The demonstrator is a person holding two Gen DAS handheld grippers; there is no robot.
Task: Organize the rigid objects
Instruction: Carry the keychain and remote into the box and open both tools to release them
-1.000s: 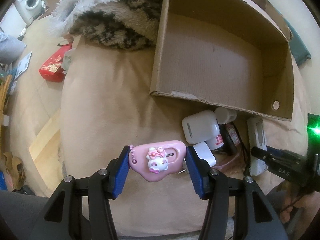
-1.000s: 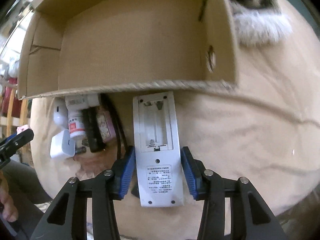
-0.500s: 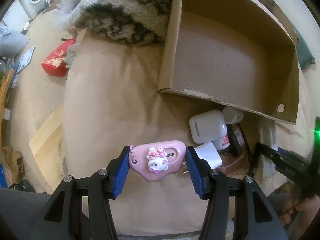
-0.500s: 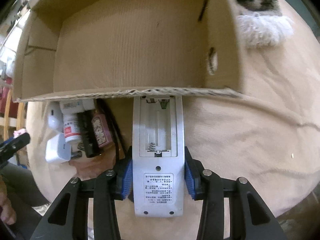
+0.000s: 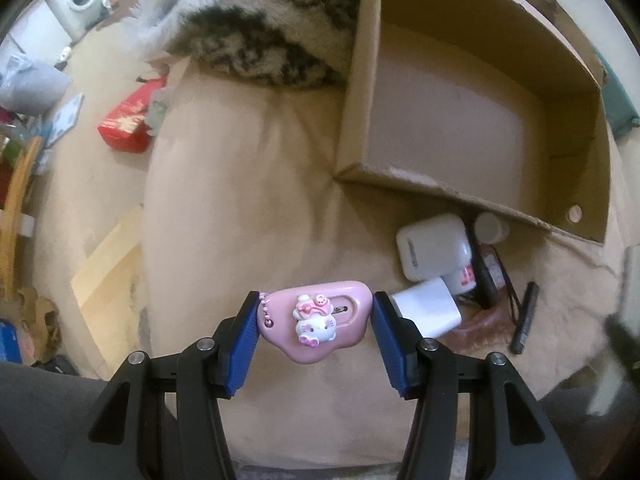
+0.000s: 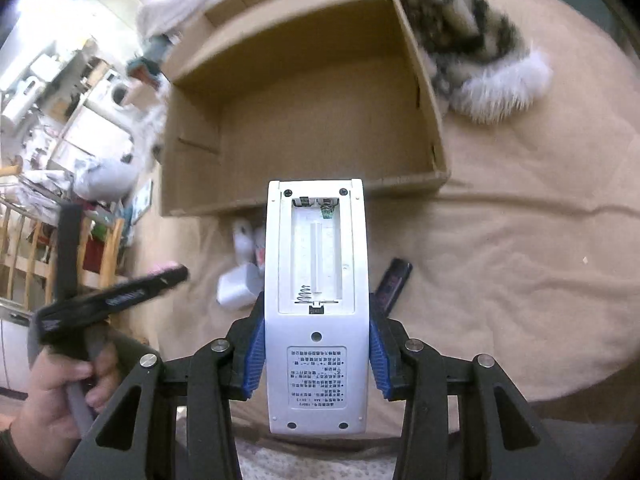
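Note:
My left gripper [image 5: 314,324] is shut on a pink Hello Kitty utility knife [image 5: 316,320] and holds it above the beige blanket. My right gripper [image 6: 316,340] is shut on a white remote [image 6: 316,300] with its battery bay open, lifted off the blanket below the front wall of the cardboard box [image 6: 304,196]. The open cardboard box [image 5: 460,196] lies at the upper right in the left wrist view, its inside bare. The left gripper's black body [image 6: 116,296] shows at the left of the right wrist view.
A pile lies before the box: a white case [image 5: 432,246], a white charger [image 5: 426,306], a pill bottle [image 5: 490,228], a black lighter [image 5: 524,320], also in the right wrist view [image 6: 394,280]. A furry patterned blanket [image 5: 260,40] lies left of the box. A red packet [image 5: 128,120] lies on the floor.
My right gripper closed on the white remote and lifted it up off the blanket, away from the pile. My left gripper still holds the pink knife and has pulled back slightly.

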